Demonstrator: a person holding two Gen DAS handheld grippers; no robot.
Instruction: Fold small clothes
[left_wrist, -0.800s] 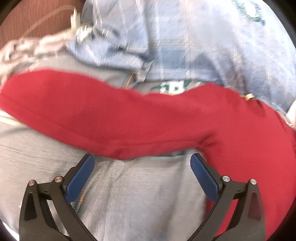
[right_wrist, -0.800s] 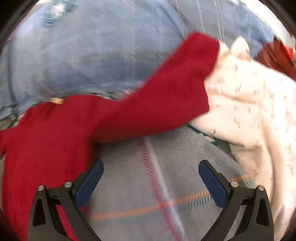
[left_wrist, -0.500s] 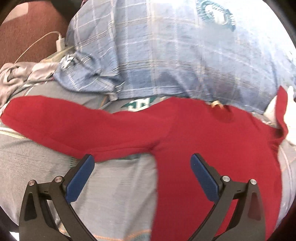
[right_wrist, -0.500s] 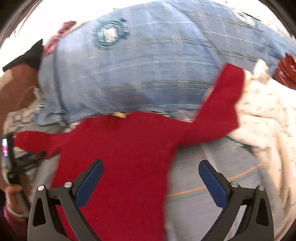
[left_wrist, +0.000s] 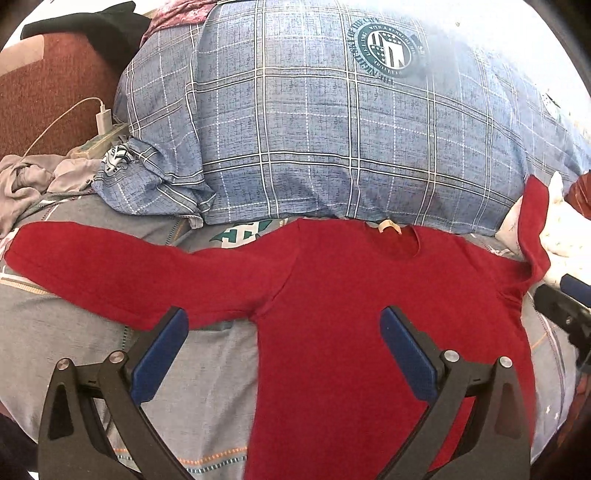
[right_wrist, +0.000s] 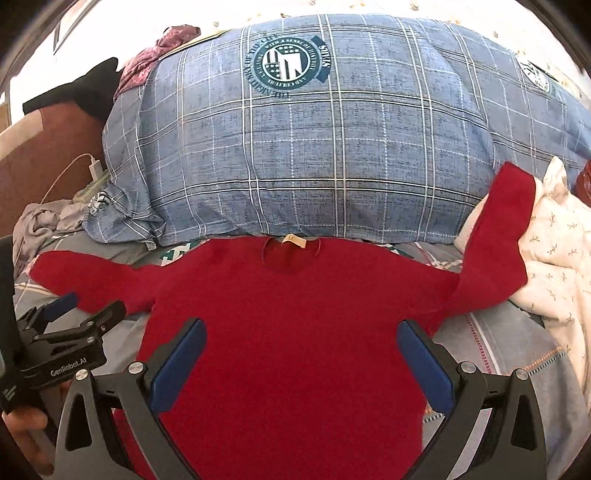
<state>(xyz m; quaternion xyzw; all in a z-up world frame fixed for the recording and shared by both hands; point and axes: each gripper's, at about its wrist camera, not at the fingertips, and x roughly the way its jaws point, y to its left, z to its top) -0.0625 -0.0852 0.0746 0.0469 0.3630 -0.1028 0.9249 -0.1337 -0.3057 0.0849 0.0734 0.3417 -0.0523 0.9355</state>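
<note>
A small red long-sleeved top (left_wrist: 351, 295) lies spread flat on the grey bedsheet (left_wrist: 92, 354), neck toward the pillow. It also shows in the right wrist view (right_wrist: 291, 325). Its left sleeve (left_wrist: 110, 269) stretches flat to the left. Its right sleeve (right_wrist: 498, 236) runs up onto a white cloth. My left gripper (left_wrist: 284, 325) is open and empty above the left armpit. My right gripper (right_wrist: 301, 336) is open and empty above the chest. The left gripper also shows in the right wrist view (right_wrist: 66, 325).
A large blue plaid pillow (left_wrist: 332, 140) lies just behind the top's neck. A white patterned cloth (right_wrist: 554, 266) is heaped at the right. A grey crumpled garment (left_wrist: 29, 181) and a charger with cable (left_wrist: 103, 120) lie at the far left by a brown headboard (left_wrist: 44, 92).
Both grippers have drawn back from the top, so the whole garment and pillow now show. The top lies still with both sleeves out.
</note>
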